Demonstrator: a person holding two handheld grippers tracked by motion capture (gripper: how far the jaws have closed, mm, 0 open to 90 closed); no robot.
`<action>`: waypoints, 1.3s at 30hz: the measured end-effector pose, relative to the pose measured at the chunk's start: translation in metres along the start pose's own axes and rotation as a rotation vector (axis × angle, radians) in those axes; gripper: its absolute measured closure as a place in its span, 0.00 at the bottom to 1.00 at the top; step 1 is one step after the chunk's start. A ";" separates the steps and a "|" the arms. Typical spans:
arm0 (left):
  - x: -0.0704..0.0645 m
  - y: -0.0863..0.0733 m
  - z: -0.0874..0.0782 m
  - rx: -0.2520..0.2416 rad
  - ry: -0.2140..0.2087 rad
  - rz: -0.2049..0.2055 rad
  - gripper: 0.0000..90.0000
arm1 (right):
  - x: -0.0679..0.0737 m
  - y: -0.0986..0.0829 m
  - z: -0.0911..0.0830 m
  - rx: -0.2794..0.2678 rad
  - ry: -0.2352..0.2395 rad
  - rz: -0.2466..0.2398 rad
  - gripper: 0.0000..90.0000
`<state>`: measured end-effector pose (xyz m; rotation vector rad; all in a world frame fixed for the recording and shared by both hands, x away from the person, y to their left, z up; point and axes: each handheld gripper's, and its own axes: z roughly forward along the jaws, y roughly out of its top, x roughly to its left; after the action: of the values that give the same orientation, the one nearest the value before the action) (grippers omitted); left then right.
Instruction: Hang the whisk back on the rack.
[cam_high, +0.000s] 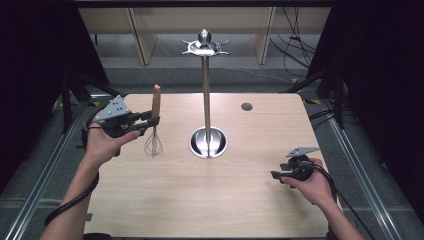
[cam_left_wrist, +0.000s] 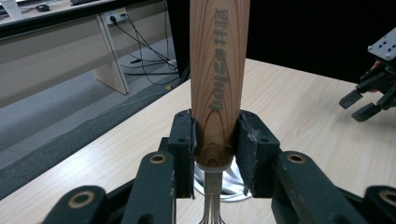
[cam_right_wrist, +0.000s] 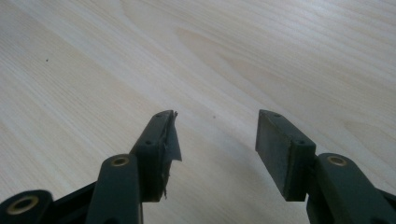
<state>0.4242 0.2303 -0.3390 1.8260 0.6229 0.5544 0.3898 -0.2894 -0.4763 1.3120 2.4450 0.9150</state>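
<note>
Wooden-handled wire whisk (cam_high: 155, 122) upright, handle up, wire head down, over the left half of the pale wood-grain desk (cam_high: 210, 200). Cannot tell whether the wire tip touches the desk top.

Left gripper (cam_high: 150, 120) clamped on the lower end of the handle, black fingers (cam_left_wrist: 182, 144) pressed against both sides. In the left gripper view the handle (cam_left_wrist: 219, 79) rises straight between the pads, dark lettering running along it; the metal collar and wires start just below the grip. Person's left hand (cam_high: 102, 142) holds the gripper from the desk's left side.

Tall polished metal utensil stand (cam_high: 206, 90) at desk centre, just right of the whisk: round base, thin pole, hooked crown on top. Whisk and stand apart.

Right gripper (cam_high: 280, 175) low over the desk near the right edge, well apart from whisk and stand. Its fingers (cam_right_wrist: 280, 149) spread, holding nothing, bare wood between them; left pad has a frayed edge. Small dark round grommet (cam_high: 246, 106) in the desk toward the far right.
</note>
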 end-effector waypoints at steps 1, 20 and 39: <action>0.000 0.001 0.000 -0.002 0.001 0.002 0.76 | 0.000 0.000 0.000 0.000 0.000 0.000 0.53; 0.001 0.015 0.009 -0.052 -0.017 -0.007 0.76 | 0.000 0.001 -0.001 -0.007 0.001 0.007 0.53; 0.002 0.024 0.016 -0.084 -0.030 -0.042 0.76 | 0.001 0.000 0.000 -0.027 0.002 0.012 0.53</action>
<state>0.4394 0.2137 -0.3214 1.7355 0.6073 0.5171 0.3896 -0.2887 -0.4762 1.3184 2.4198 0.9493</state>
